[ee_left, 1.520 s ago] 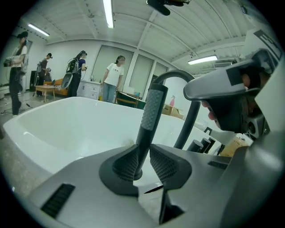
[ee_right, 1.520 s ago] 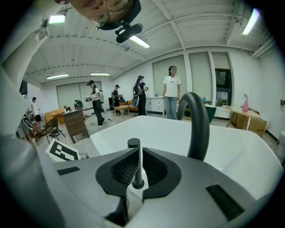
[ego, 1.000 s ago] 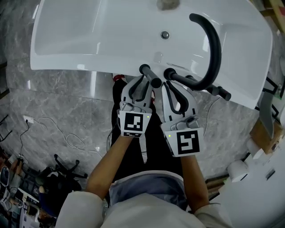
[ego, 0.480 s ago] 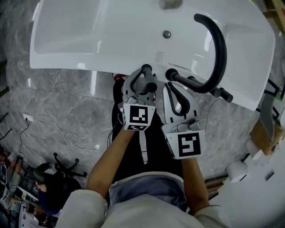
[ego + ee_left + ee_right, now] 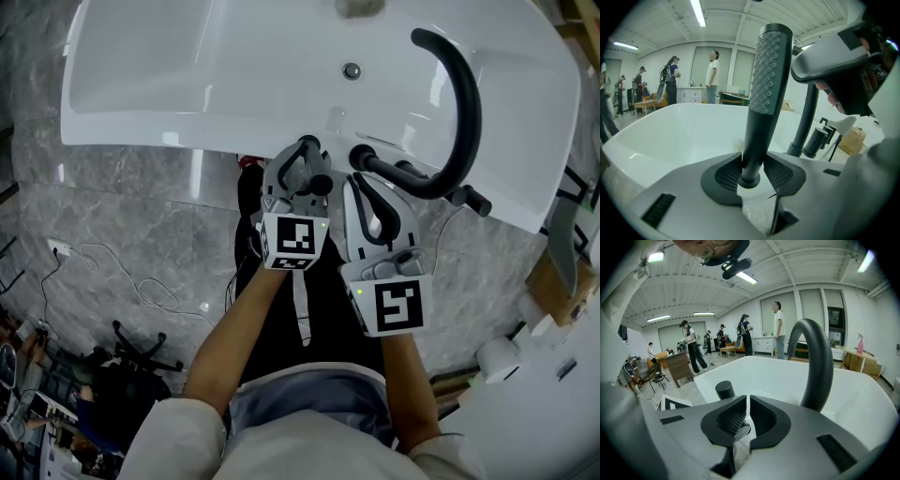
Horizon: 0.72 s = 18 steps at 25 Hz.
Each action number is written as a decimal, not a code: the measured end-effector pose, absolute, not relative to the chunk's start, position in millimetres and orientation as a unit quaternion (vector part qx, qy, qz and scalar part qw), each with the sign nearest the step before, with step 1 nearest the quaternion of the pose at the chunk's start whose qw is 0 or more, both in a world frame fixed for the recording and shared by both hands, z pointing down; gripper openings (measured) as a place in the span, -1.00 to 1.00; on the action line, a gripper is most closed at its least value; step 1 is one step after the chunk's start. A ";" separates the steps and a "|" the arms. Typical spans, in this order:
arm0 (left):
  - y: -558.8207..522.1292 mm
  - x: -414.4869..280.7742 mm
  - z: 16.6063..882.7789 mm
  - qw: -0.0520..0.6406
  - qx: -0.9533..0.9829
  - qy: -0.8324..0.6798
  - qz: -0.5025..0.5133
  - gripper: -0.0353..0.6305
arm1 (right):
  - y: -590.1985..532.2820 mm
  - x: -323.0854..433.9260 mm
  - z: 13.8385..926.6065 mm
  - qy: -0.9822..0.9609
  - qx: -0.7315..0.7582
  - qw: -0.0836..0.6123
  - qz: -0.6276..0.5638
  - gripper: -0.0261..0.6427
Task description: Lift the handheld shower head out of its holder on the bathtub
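Left gripper [image 5: 751, 165] is closing round the shower head [image 5: 769, 70] low on its handle, which looks rigid, light and likely slippery

I count 1 white bathtub [image 5: 187, 131], 1 handheld shower head [image 5: 766, 89], 1 black arched spout [image 5: 466, 103] at 1 o'clock and 1 round metal fitting [image 5: 352, 70] at 12 o'clock. I carry 2 tools: left tool [image 5: 302, 161], its jaws closing with the handheld shower head between them, and right tool [image 5: 366, 183].
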<state>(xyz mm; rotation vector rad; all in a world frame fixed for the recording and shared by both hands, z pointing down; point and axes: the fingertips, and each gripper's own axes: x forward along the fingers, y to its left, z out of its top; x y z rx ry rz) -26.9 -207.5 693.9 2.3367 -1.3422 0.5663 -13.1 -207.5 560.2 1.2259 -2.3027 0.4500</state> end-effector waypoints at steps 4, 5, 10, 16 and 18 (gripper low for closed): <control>-206.9 -27.5 693.1 0.193 0.830 -0.481 0.207 -0.47 | -206.9 -10.9 559.8 -0.842 0.451 0.247 0.166 -0.86; -207.1 -28.5 692.8 0.198 0.829 -0.482 0.206 -0.47 | -207.1 -10.5 559.5 -0.841 0.451 0.247 0.166 -0.86; -211.5 -35.8 677.4 0.208 0.827 -0.484 0.199 -0.47 | -206.6 -9.4 559.3 -0.838 0.452 0.253 0.173 -0.86; -210.3 -39.1 661.8 0.215 0.825 -0.487 0.192 -0.47 | -207.0 -9.8 548.8 -0.839 0.453 0.250 0.171 -0.86; -210.9 -39.2 658.0 0.218 0.823 -0.488 0.190 -0.48 | -206.6 -8.6 546.8 -0.839 0.453 0.250 0.170 -0.86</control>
